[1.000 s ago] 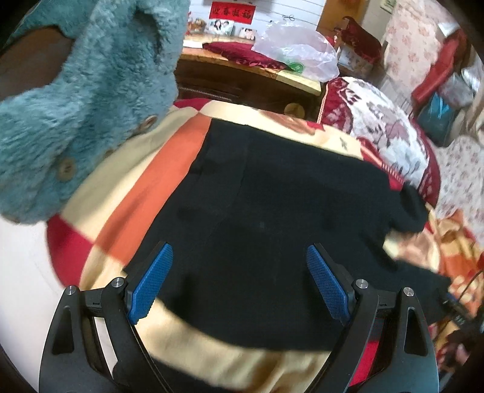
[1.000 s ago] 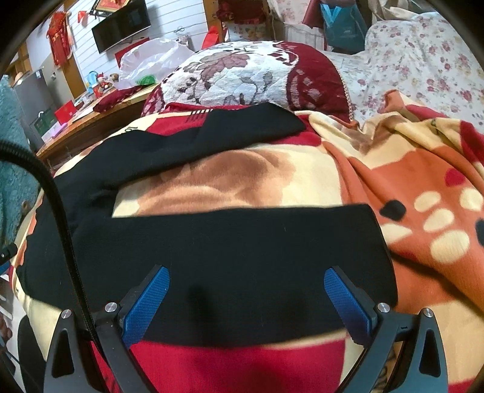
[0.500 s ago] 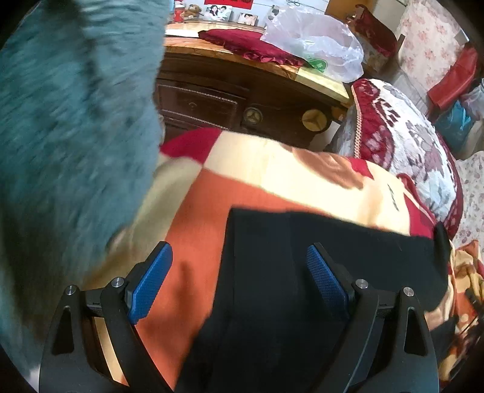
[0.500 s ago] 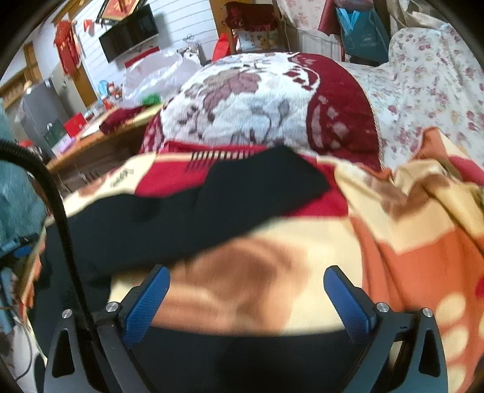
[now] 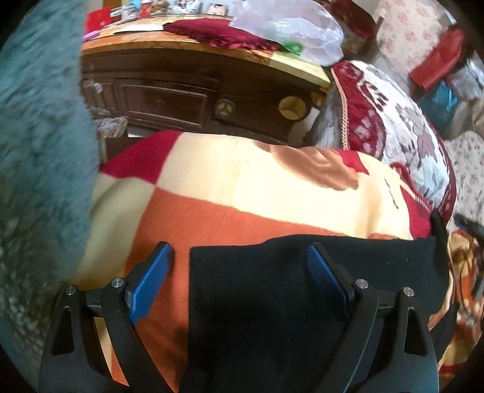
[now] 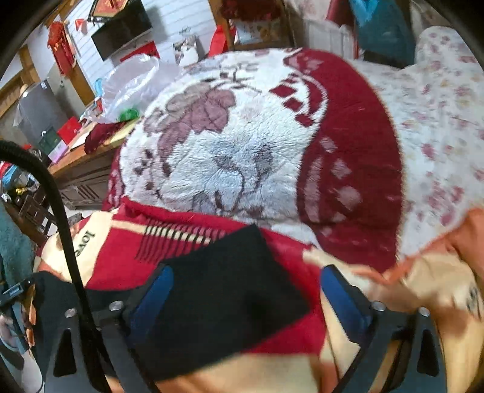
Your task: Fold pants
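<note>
Black pants lie flat on a red, orange and cream blanket. In the left wrist view my left gripper is open, over the pants' far left corner at the waist end; the left pad is over blanket, the right pad over the cloth. In the right wrist view my right gripper is open and straddles the end of a black pant leg that lies on the red part of the blanket. Neither gripper holds anything.
A white and maroon floral pillow lies just beyond the leg end. A dark wooden cabinet with a plastic bag on top stands past the blanket edge. A teal fuzzy sleeve fills the left. A black cable crosses the right view.
Both grippers have moved forward across the pants, from the near side to the far edge: the left to the far waist corner, the right to the far leg's end. Both stayed open.
</note>
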`<state>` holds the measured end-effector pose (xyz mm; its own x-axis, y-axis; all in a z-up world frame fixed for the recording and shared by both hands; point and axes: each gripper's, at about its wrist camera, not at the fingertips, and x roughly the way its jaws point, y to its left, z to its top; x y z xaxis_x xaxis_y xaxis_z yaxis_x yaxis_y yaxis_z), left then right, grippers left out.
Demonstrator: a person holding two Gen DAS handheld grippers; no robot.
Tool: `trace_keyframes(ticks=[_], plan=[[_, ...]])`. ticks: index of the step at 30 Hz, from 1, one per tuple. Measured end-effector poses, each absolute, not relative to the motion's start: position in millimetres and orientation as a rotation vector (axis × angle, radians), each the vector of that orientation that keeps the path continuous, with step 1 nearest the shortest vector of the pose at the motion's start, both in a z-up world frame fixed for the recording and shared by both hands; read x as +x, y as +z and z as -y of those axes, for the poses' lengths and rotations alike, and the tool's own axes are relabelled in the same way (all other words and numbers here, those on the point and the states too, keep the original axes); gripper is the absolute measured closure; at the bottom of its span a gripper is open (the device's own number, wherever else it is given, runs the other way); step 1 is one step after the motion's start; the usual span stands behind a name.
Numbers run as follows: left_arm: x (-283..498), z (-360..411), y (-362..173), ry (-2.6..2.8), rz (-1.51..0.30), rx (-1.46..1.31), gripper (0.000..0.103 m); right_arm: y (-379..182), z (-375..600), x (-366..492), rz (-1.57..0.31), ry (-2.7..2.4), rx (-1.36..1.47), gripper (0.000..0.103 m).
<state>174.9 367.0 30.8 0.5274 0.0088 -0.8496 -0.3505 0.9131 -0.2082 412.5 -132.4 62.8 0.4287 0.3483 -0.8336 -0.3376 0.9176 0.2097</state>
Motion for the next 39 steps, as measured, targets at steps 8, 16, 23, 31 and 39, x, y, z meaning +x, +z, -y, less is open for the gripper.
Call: trace_keyframes(ticks=[8,16,23,31,39], plan=[[188,-354,26,0.179,-1.021,-0.267,0.013,18,103,452,-1.165,0.433,-0.121,0.054],[189,-337,41,0.076,-0.993,-0.216,0.091,48,102,428,-1.012,0.465,-0.178,0.096],[149,-332,80,0.011,-0.868,-0.297,0.092,114,165,372,-0.862,0.454,-0.043,0.097],[61,-301,114,-0.085,-0.780,-0.291,0.093,153,230,266,-0.789,0.458,0.066,0.101],[-16,-295,81,-0.076,-0.835,-0.345,0.092,103,272,176,-0.959,0.410,0.148,0.101]])
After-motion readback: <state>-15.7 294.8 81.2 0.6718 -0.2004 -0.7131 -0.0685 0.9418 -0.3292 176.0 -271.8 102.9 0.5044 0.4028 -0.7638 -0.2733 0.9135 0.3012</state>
